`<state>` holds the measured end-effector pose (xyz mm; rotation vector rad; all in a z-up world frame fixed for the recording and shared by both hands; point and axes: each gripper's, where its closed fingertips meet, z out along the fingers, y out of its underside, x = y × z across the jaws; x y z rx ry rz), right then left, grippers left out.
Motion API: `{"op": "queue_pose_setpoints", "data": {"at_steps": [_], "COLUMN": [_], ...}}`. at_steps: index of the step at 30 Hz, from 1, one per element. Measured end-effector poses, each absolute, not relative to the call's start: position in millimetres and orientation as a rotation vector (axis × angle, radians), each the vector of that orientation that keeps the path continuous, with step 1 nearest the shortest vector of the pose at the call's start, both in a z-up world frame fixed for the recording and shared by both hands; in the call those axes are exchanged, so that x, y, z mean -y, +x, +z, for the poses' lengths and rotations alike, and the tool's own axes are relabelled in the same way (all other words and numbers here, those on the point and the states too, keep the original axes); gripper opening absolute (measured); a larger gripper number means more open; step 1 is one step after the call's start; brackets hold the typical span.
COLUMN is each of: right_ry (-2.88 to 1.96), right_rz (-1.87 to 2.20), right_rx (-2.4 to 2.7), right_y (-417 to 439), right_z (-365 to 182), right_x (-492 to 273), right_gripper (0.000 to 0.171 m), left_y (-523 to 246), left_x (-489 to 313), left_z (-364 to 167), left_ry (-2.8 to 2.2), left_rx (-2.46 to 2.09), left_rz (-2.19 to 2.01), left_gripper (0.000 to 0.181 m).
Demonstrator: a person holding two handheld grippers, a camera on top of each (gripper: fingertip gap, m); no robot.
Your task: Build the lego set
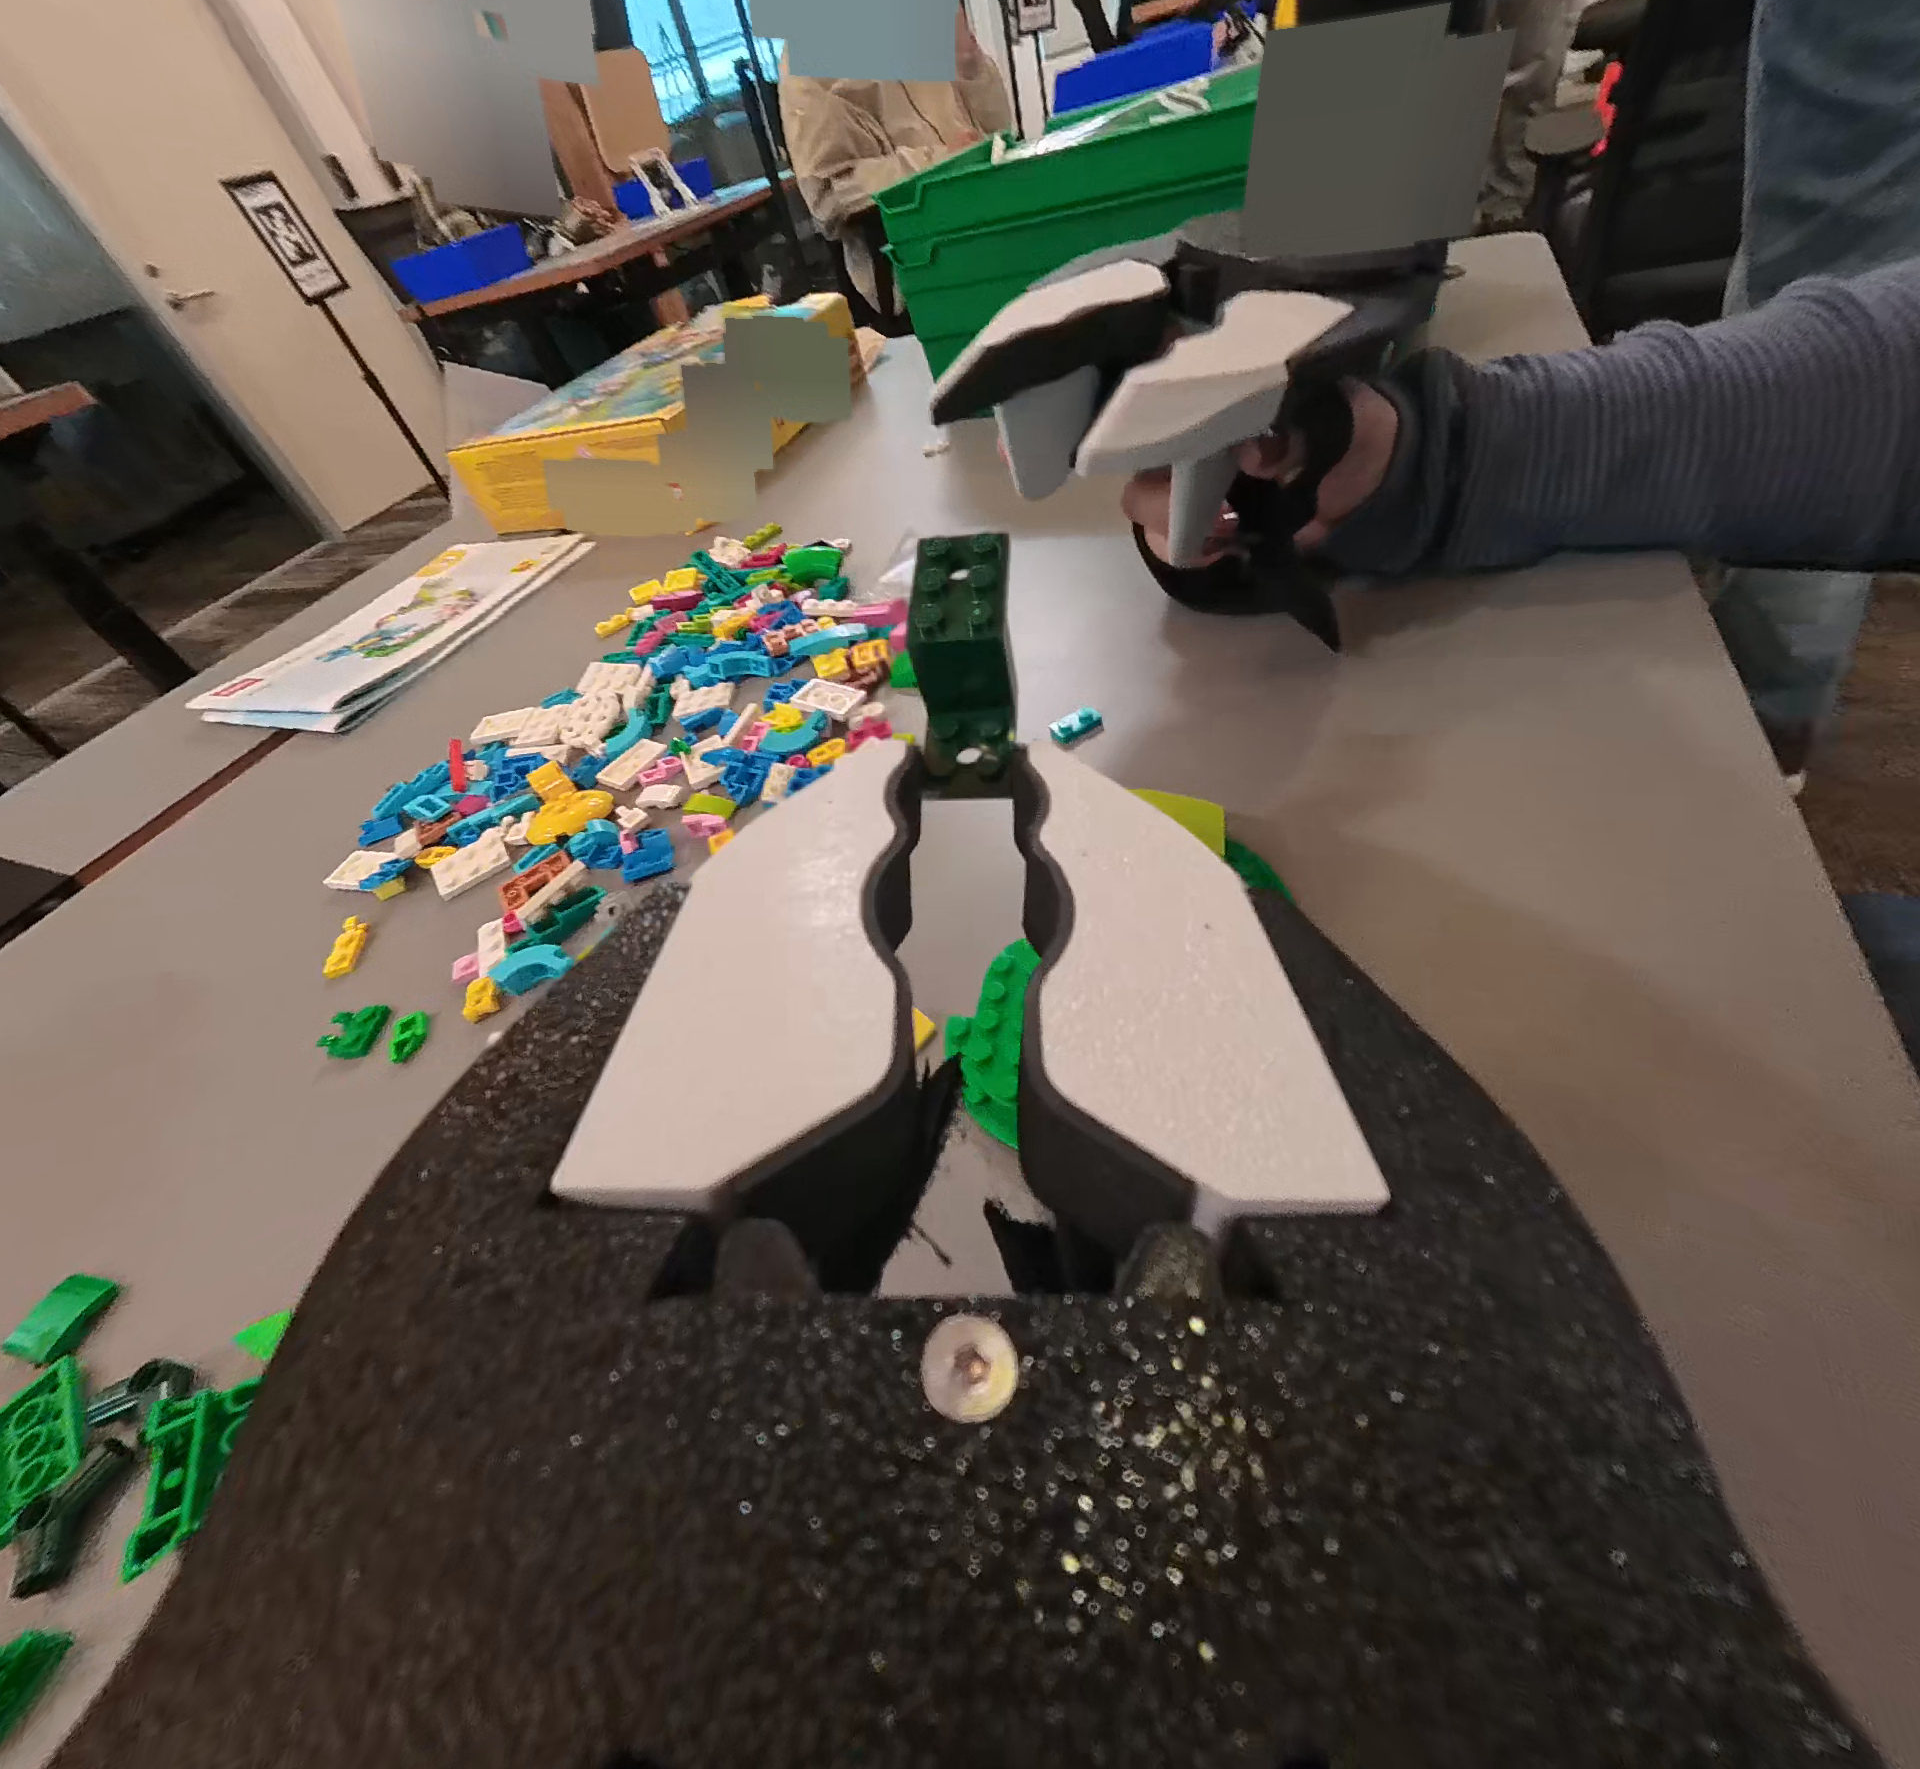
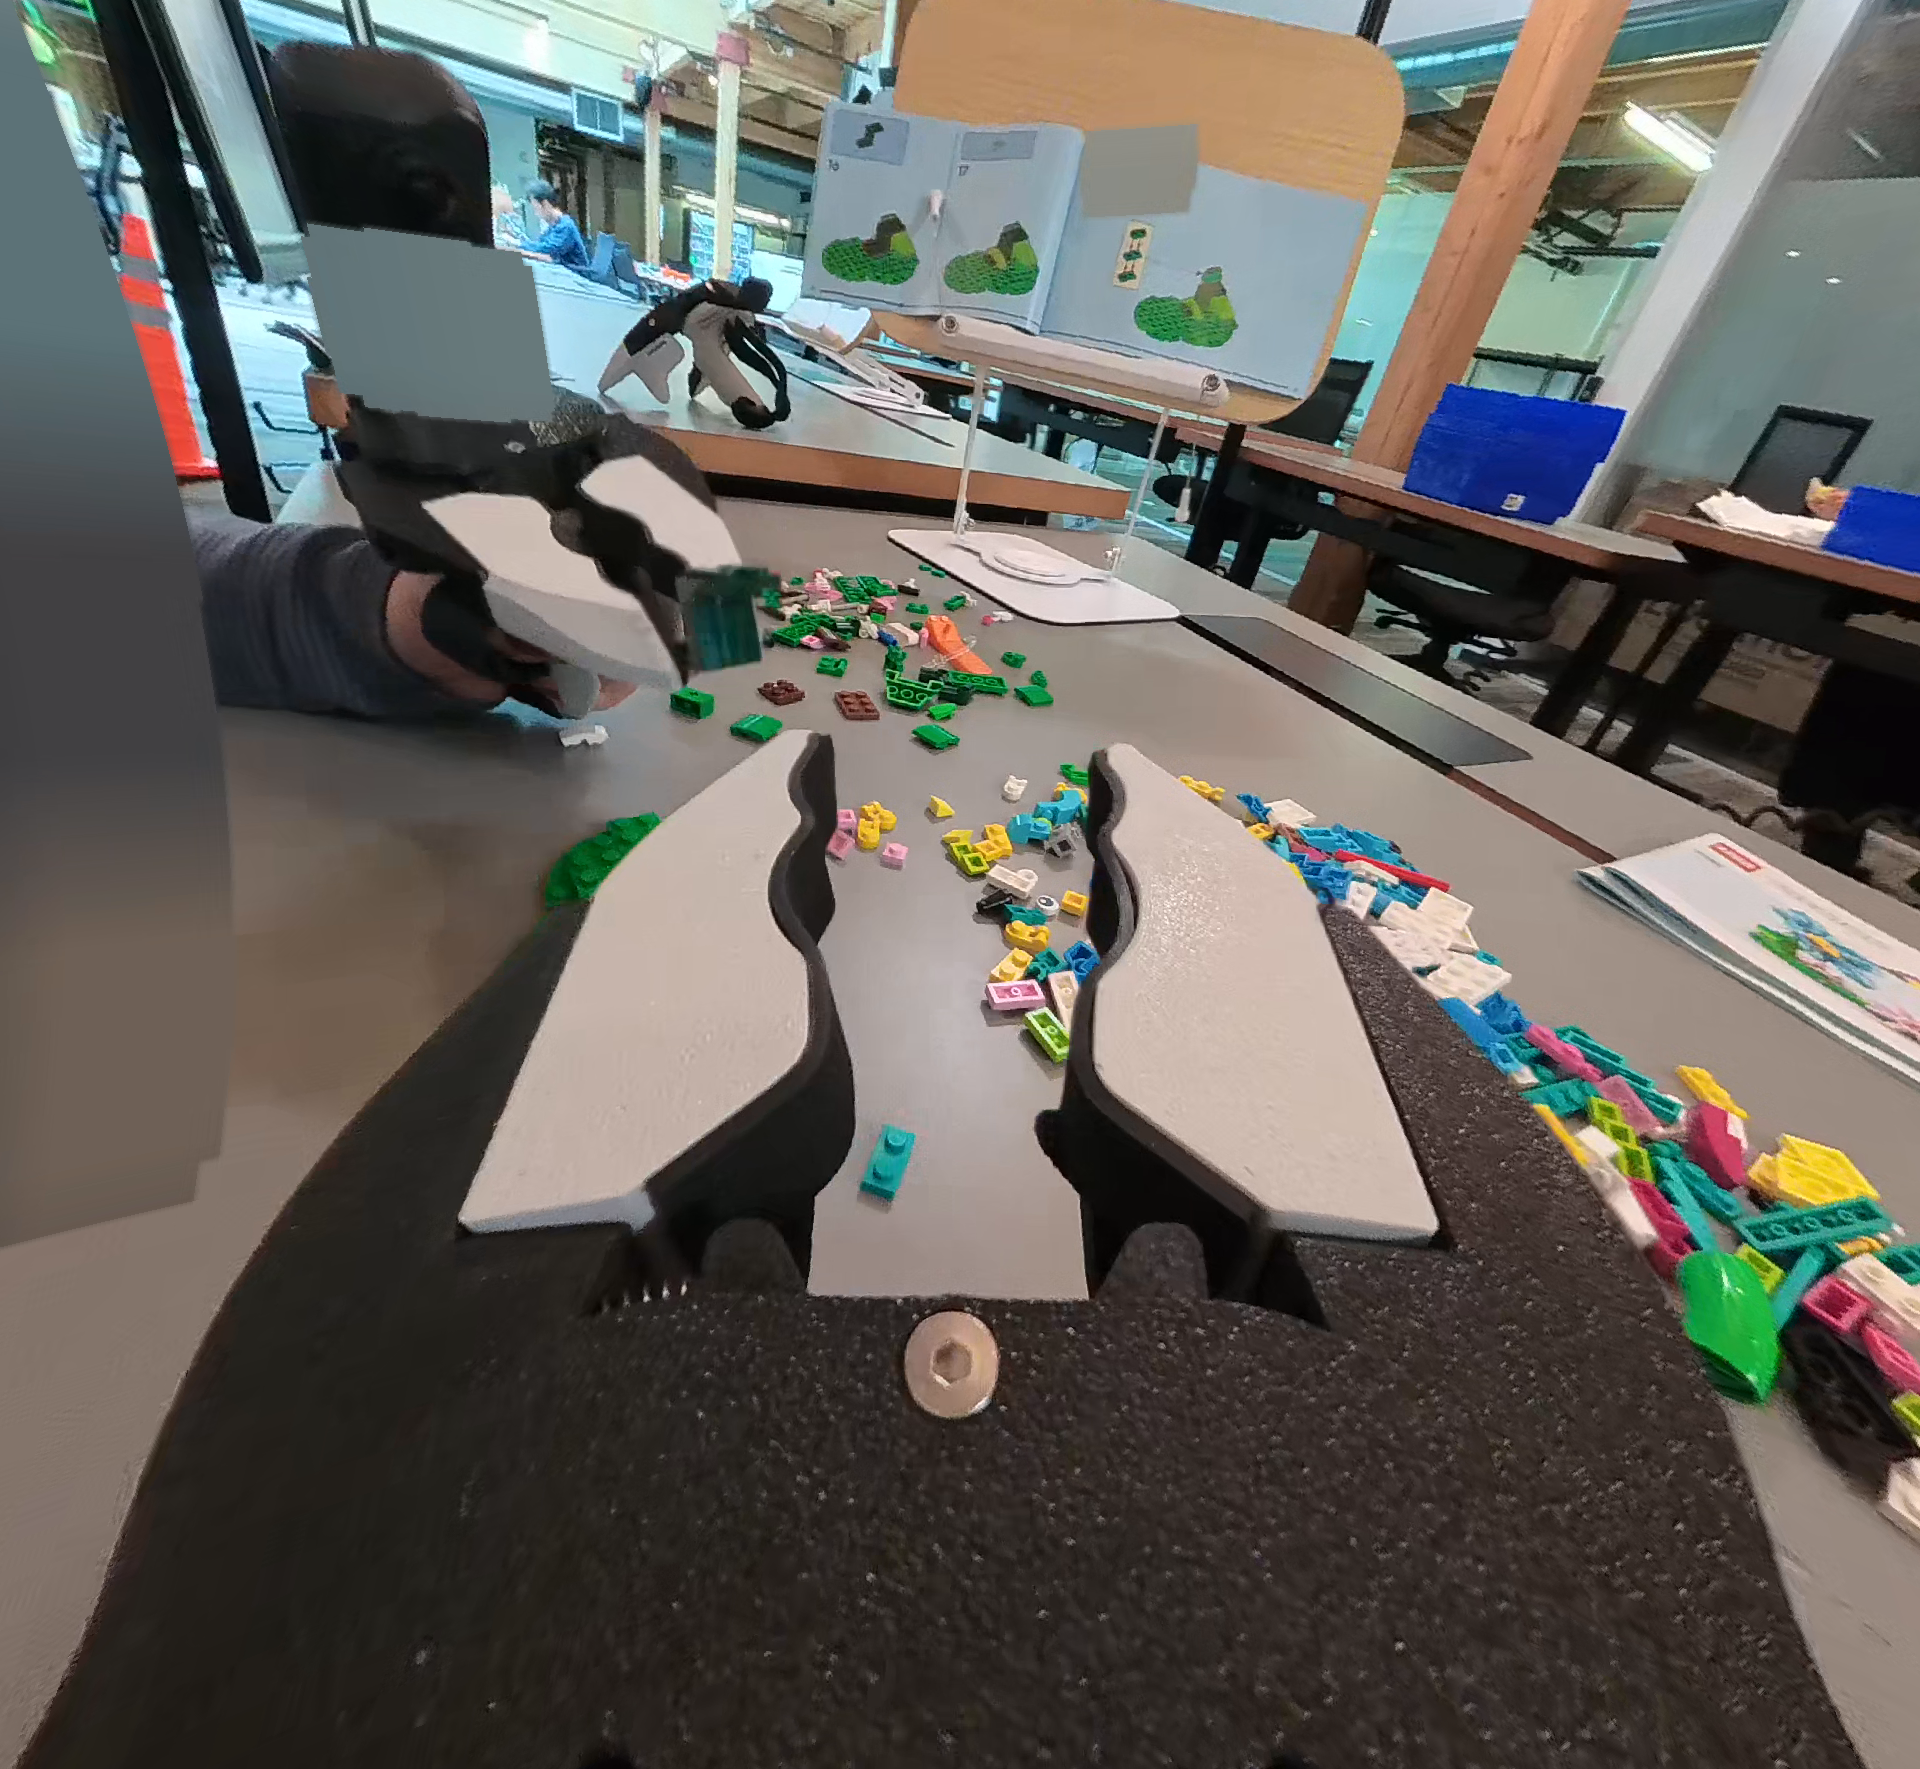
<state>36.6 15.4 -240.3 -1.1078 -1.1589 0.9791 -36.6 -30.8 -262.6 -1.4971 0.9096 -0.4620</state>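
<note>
My left gripper [image 1: 966, 769] is shut on a dark green brick stack [image 1: 961, 649] and holds it upright above the grey table. In the right wrist view the left gripper [image 2: 691, 623] shows at the left with the stack [image 2: 724, 626] at its tips. My right gripper [image 2: 961, 753] is open and empty above the table, with a small teal plate [image 2: 886, 1163] lying between its fingers. It also shows in the left wrist view [image 1: 1013, 436], held by a hand, at the far right. A bright green studded base [image 1: 992, 1023] lies under my left gripper.
A pile of coloured pieces [image 1: 665, 753] lies left of the stack. Green and brown pieces [image 2: 883, 649] lie farther off. An open instruction booklet [image 2: 1039, 233] stands on a stand. Booklets [image 1: 395, 628], a yellow box [image 1: 623, 441] and green bins [image 1: 1060, 202] are on the table. The left gripper's tips are roughly 10 cm from the right gripper's.
</note>
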Motion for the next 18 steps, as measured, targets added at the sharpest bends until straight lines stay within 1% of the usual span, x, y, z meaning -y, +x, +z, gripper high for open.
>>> {"op": "queue_pose_setpoints", "data": {"at_steps": [5,8,11,12,15,18], "right_ry": [-1.097,-1.091,-1.075,-1.073,-1.102,-1.128], "right_rz": [1.007,1.013,1.071,1.093,1.134,1.089], "right_rx": [1.200,1.271,1.347,1.372,1.468,1.548], "right_y": [35.1,30.7,26.3,24.8,19.8,14.7], "right_z": [-242.1,-247.2,-250.8,-252.0,-260.1,-270.2], "right_x": [-10.6,-2.7,10.9,15.6,26.6,30.5], "right_gripper": [0.045,0.040,0.028,0.026,0.025,0.025], "left_y": [-33.3,-28.7,-24.9,-23.8,-20.9,-19.9], "left_x": [32.2,34.4,35.6,35.8,36.9,36.7], "left_z": [-277.5,-290.0,-299.2,-303.3,-316.4,-322.3], "left_ry": [-1.629,-1.717,-1.776,-1.802,-1.876,-1.900], "left_rx": [-0.964,-1.008,-1.052,-1.068,-1.129,-1.159], "left_rz": [-0.515,-0.527,-0.474,-0.450,-0.357,-0.281], "left_gripper": [0.016,0.016,0.016,0.016,0.016,0.016]}}
